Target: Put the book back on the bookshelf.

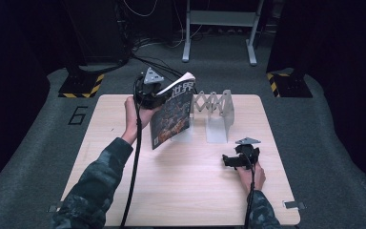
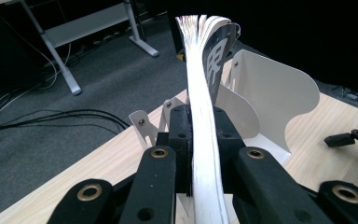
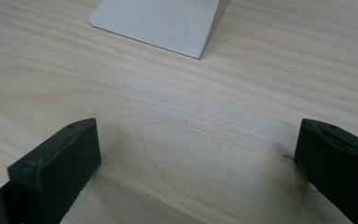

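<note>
A magazine with a dark pictured cover hangs tilted above the left half of the table, its lower edge near the wood. My left gripper is shut on its upper edge; in the left gripper view the white page edges run up between the two black pads. Just right of the magazine stands a white expanding book rack. My right gripper rests low on the table's right side, open, with bare wood between its fingers. The rack's base plate lies ahead of it.
The wooden table stands on grey carpet. Behind it are a white desk frame, loose cables and two stand bases with yellow-black tape. The person's camouflage sleeve crosses the table's left front.
</note>
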`<move>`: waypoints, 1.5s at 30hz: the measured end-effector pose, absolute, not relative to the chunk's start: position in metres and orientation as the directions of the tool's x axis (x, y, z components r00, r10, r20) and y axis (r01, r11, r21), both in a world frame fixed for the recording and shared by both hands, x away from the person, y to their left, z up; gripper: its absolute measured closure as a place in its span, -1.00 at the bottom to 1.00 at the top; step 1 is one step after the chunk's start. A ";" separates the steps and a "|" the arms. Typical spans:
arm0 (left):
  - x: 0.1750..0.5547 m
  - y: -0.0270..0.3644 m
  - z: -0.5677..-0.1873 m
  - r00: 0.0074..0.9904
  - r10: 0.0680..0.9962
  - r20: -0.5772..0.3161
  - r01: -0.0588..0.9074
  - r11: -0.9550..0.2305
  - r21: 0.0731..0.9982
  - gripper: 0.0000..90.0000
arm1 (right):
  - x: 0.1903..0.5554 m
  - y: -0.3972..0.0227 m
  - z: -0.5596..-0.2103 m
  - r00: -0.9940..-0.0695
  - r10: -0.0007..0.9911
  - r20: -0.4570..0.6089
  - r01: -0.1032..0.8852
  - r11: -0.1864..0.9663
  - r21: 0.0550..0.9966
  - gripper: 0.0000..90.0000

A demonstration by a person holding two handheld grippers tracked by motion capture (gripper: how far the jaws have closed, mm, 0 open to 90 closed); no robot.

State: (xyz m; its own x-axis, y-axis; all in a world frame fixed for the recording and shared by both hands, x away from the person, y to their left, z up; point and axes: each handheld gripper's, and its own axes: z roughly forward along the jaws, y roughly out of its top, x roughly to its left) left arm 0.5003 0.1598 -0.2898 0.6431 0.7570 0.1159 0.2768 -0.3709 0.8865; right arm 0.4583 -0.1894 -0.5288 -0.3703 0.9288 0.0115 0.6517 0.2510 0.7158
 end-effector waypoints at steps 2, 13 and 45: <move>0.502 0.159 -0.291 0.639 0.761 0.113 0.280 -0.367 0.887 0.82 | 0.458 -0.189 -0.529 -0.366 0.931 0.014 0.655 0.247 0.714 -1.00; 0.510 0.153 -0.299 0.598 0.797 0.089 0.286 -0.315 0.905 0.82 | 0.458 -0.189 -0.529 -0.368 0.930 0.011 0.653 0.250 0.715 -1.00; 0.527 0.141 -0.329 0.497 0.868 0.011 0.313 -0.191 0.930 0.82 | 0.459 -0.190 -0.529 -0.367 0.930 0.010 0.652 0.249 0.716 -1.00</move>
State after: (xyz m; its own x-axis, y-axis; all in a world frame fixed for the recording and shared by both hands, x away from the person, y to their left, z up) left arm 0.5274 0.1412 -0.3291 0.4967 0.8679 0.0109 0.3128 -0.1907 0.9305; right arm 0.4585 -0.1896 -0.5288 -0.3671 0.9301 0.0103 0.6521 0.2495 0.7159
